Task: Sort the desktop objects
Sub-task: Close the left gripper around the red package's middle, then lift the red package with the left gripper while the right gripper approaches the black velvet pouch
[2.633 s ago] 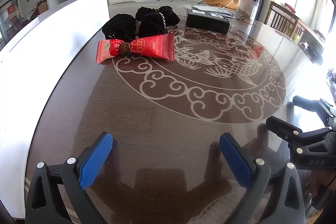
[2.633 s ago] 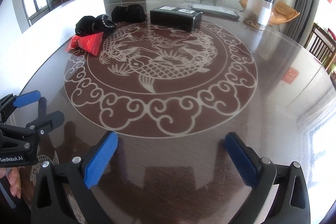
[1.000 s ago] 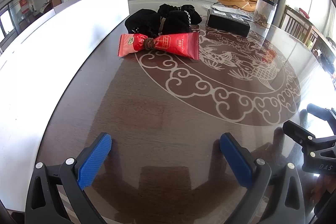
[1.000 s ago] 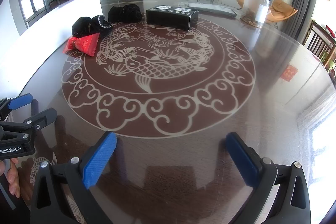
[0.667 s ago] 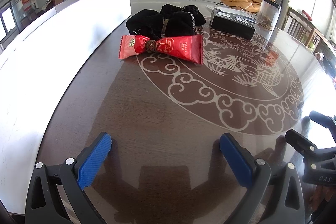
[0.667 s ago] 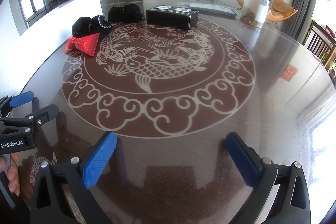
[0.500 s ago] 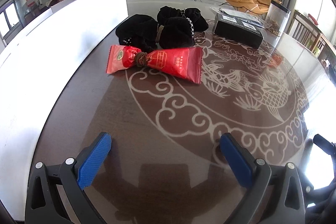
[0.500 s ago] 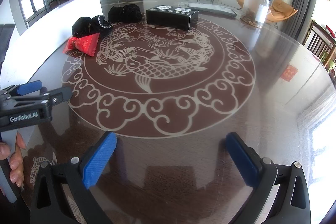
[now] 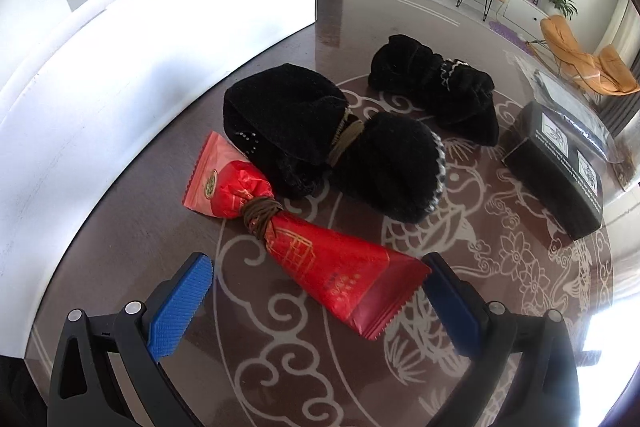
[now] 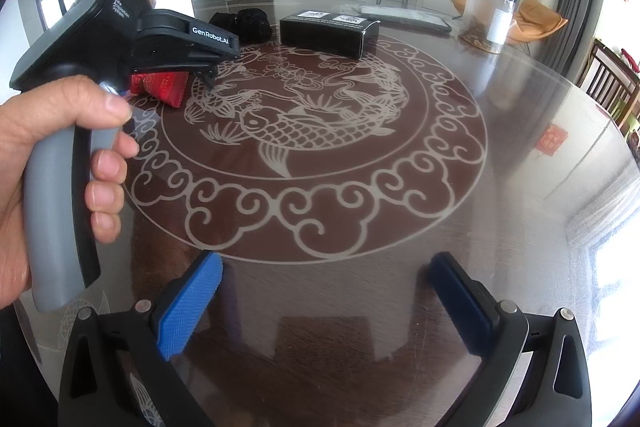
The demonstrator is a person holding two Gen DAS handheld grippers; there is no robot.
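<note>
Now left gripper [image 9: 316, 287] nearer red packet [image 9: 304, 239].

On the table [image 9: 132, 227] I see the tied packet [image 9: 304, 247] nearest my left gripper [image 9: 316, 303], its wide end lying between the spread fingers. Just behind it sits a tied cloth bundle [image 9: 328, 147], touching the packet's far end; a second bundle [image 9: 436, 83] lies further back. The box [image 9: 560, 179] lies toward the table's right side, and a board [image 9: 160, 27] runs along the left edge

red snack packet [image 9: 304, 231] cinched by brown band, flat beside 2 black cloth bundles [image 9: 320, 143]
</note>
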